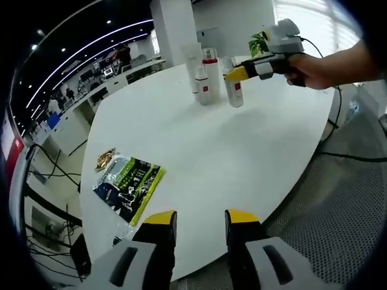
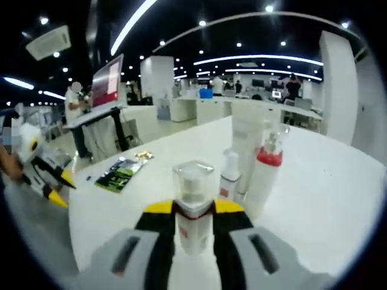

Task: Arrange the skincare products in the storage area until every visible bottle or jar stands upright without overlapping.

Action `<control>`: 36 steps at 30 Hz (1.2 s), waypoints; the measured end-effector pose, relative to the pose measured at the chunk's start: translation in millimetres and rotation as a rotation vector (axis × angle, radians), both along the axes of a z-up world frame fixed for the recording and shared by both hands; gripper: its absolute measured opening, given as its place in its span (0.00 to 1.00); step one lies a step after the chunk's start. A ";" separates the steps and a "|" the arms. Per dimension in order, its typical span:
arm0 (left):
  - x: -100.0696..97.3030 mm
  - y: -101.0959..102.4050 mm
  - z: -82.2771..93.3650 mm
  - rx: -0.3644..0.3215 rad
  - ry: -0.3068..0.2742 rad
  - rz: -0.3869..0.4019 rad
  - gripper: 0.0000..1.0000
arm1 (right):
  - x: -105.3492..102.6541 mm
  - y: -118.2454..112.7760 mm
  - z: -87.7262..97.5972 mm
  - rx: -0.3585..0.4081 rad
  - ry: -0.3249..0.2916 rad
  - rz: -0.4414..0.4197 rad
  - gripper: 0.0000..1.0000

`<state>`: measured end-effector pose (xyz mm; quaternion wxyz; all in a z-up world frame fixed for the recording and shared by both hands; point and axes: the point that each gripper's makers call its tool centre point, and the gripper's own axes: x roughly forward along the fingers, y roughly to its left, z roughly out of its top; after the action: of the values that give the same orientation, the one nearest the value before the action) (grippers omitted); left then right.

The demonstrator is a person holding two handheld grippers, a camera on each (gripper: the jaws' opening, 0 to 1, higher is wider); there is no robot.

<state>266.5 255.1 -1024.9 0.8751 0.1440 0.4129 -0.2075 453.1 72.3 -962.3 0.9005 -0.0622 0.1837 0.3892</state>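
Right tongs [image 2: 193, 208] clamped on bottle [image 2: 193, 205], apparently upright | left tongs [image 1: 198, 217] apart, well away

Count: 4 skincare items on the table [image 1: 242, 157] — 3 bottles: clear-cap [image 2: 193, 208], small white [image 2: 229, 175], red-collar [image 2: 264, 175]; plus 1 tall white tube [image 2: 248, 145]. Also 1 green packet [image 1: 128, 187], 1 small gold wrapper [image 1: 105, 159].
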 end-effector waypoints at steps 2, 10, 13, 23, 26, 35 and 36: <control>-0.5 -0.3 -1.0 -0.002 0.005 -0.001 0.32 | 1.3 -1.3 -1.6 -0.001 -0.002 -0.002 0.21; -3.9 -1.3 -5.9 0.005 0.028 -0.017 0.31 | 11.1 -10.2 -4.9 -0.004 -0.020 -0.033 0.21; -3.6 -1.6 -5.8 -0.002 0.025 -0.015 0.31 | 14.9 -12.3 -4.2 0.002 -0.026 -0.044 0.21; -5.1 -2.9 -8.3 -0.008 0.037 -0.018 0.30 | 33.3 -10.9 1.0 0.057 -0.087 -0.057 0.21; -5.7 -2.7 -9.1 -0.008 0.043 -0.017 0.30 | 39.1 -9.9 -7.8 0.041 -0.084 -0.060 0.21; -5.5 -2.0 -9.8 -0.007 0.046 -0.012 0.31 | 50.8 -10.2 -12.9 0.029 -0.097 -0.063 0.20; -5.5 -2.1 -9.9 -0.006 0.046 -0.012 0.31 | 51.4 -10.5 -13.1 0.026 -0.099 -0.063 0.20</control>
<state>260.9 253.1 -1034.8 0.8645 0.1388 0.4314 -0.2173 504.5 61.8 -975.4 0.9210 -0.0637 0.1358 0.3595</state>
